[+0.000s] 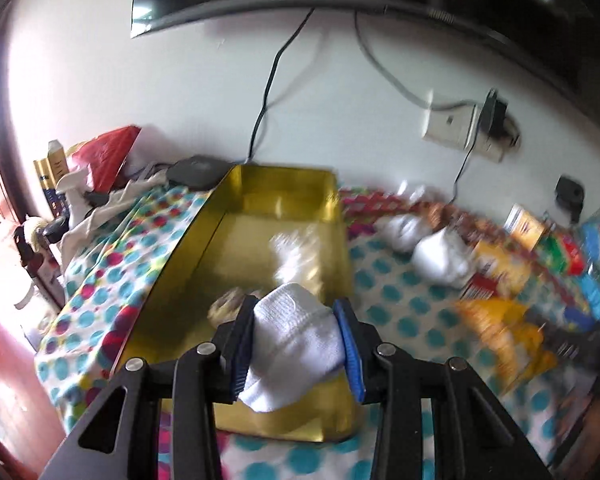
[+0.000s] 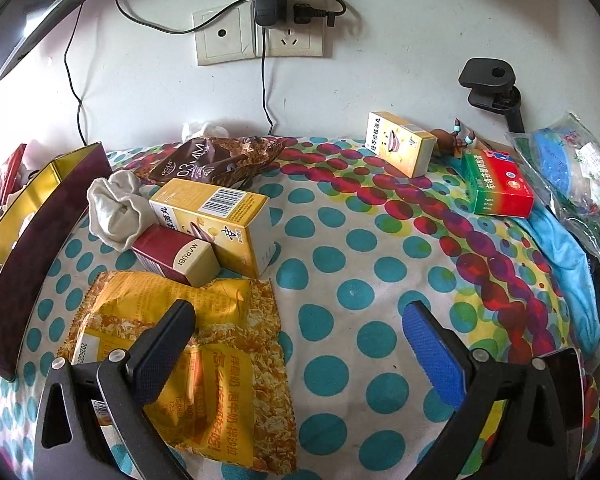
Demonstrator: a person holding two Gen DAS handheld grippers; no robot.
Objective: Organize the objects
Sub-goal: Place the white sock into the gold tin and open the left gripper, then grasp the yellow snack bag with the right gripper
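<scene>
Above the near end of the gold-lined rectangular metal tin (image 1: 236, 216), a rolled white cotton sock (image 1: 296, 340) is clenched between the blue pads of the left gripper (image 1: 296, 346). More white fabric is seen lying blurred inside the tin, with a mottled roundish object at its near left, too blurred to be identified. To the right of the tin, two other white sock bundles (image 1: 424, 248) are seen on the dotted cloth (image 1: 400, 304).

From the right wrist view, the tin (image 2: 48, 216) is seen at the left edge. The right gripper (image 2: 296, 344) is held released, its jaws spread wide with nothing between them, one finger over a crumpled yellow snack packet (image 2: 220, 364) near the tin. Beyond the packet, a small maroon and cream box (image 2: 176, 256) is set touching a yellow medicine carton (image 2: 220, 224), with a greyish crumpled sock (image 2: 116, 208) just beside both. A brown foil bag (image 2: 216, 160) lies behind them. Well apart from the tin, a second yellow carton (image 2: 400, 142) and a red and green box (image 2: 496, 184) are placed.
</scene>
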